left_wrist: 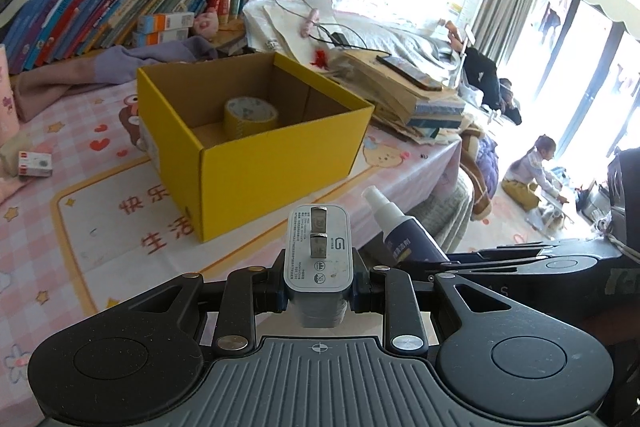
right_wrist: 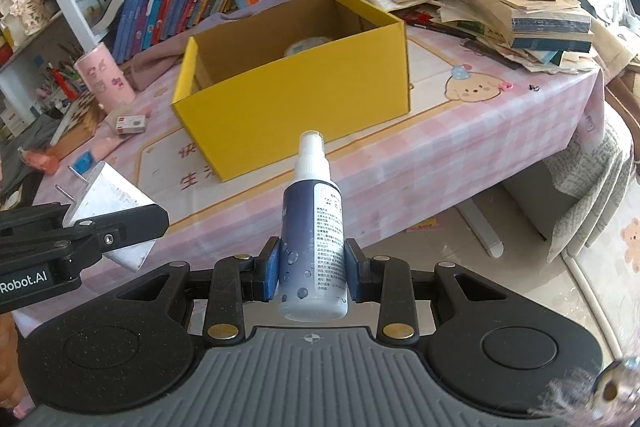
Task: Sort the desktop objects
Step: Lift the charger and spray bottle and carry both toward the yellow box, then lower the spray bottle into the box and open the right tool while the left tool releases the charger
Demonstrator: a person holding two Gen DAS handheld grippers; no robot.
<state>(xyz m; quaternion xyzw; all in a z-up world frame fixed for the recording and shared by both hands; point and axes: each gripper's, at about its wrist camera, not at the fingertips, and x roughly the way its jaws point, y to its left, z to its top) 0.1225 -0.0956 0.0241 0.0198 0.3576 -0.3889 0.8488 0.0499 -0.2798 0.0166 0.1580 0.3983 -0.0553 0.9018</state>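
Observation:
My left gripper (left_wrist: 319, 293) is shut on a white charger plug (left_wrist: 319, 251), prongs facing up, held in front of the table's near edge. My right gripper (right_wrist: 312, 273) is shut on a blue spray bottle (right_wrist: 312, 227) with a white nozzle pointing toward the table. An open yellow cardboard box (left_wrist: 276, 163) stands on the pink tablecloth beyond both grippers, with a roll of yellow tape (left_wrist: 250, 117) on its floor. The right wrist view shows the same box (right_wrist: 296, 95), and the left gripper with the plug (right_wrist: 112, 215) at the left. The bottle (left_wrist: 404, 231) appears right of the plug.
A pile of books and papers (right_wrist: 520, 11) with a phone on top sits right of the box. A pink cup (right_wrist: 106, 75) and a small white carton (right_wrist: 130, 125) lie left of it. Bookshelves (left_wrist: 100, 15) rise behind. A person (left_wrist: 532, 171) sits on the floor far right.

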